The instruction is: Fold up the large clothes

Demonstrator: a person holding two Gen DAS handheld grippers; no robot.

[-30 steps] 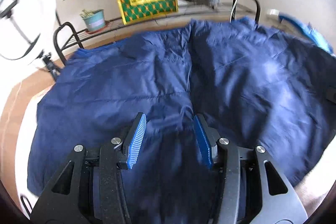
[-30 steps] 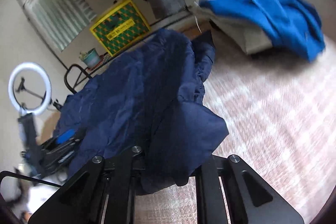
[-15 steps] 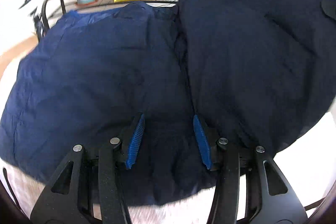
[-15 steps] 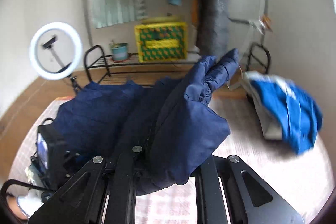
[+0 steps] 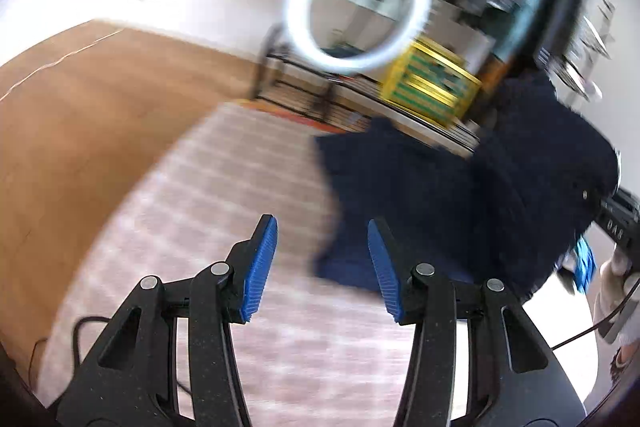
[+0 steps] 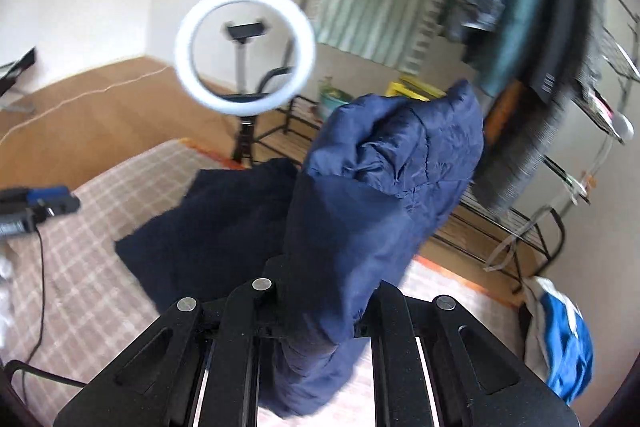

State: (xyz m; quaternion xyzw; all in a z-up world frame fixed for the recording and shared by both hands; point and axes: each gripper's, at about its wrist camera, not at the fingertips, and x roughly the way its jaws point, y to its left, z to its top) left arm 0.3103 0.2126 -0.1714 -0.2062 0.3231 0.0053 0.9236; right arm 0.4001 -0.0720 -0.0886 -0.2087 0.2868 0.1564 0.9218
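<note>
Two views, taken in turn.

Left wrist view: left hand-held gripper [image 5: 322,259] spread wide and empty, blue pads [image 5: 262,263] well apart, hovering over the checked bed cover [image 5: 224,211]. Navy jacket [image 5: 432,203] at middle right of the frame, its near lower edge just beside the right-hand pad, apparently not between the pads. Farther right, the cloth rising in a dark hump toward the right hand-held gripper [image 5: 618,223] at the right edge. Ring light [image 5: 358,3] at upper centre, yellow box [image 5: 430,89] on the rack behind. Much motion blur.

Right wrist view: right hand-held gripper [image 6: 316,311] clamped on a thick bunch of the navy jacket [image 6: 380,211], fingertips buried in cloth. Held part lifted, filling the centre of the frame; the rest trailing down-left, spread on the bed cover [image 6: 88,267]. Blue garment [image 6: 568,339] heaped at lower right, well apart.

Judged step: mid-fold, one side of the jacket raised to be carried across the flat part. Next move likely calling for the free left tool to pin or take the near hem, while the lifted side gets laid over evenly, without bunching.
</note>
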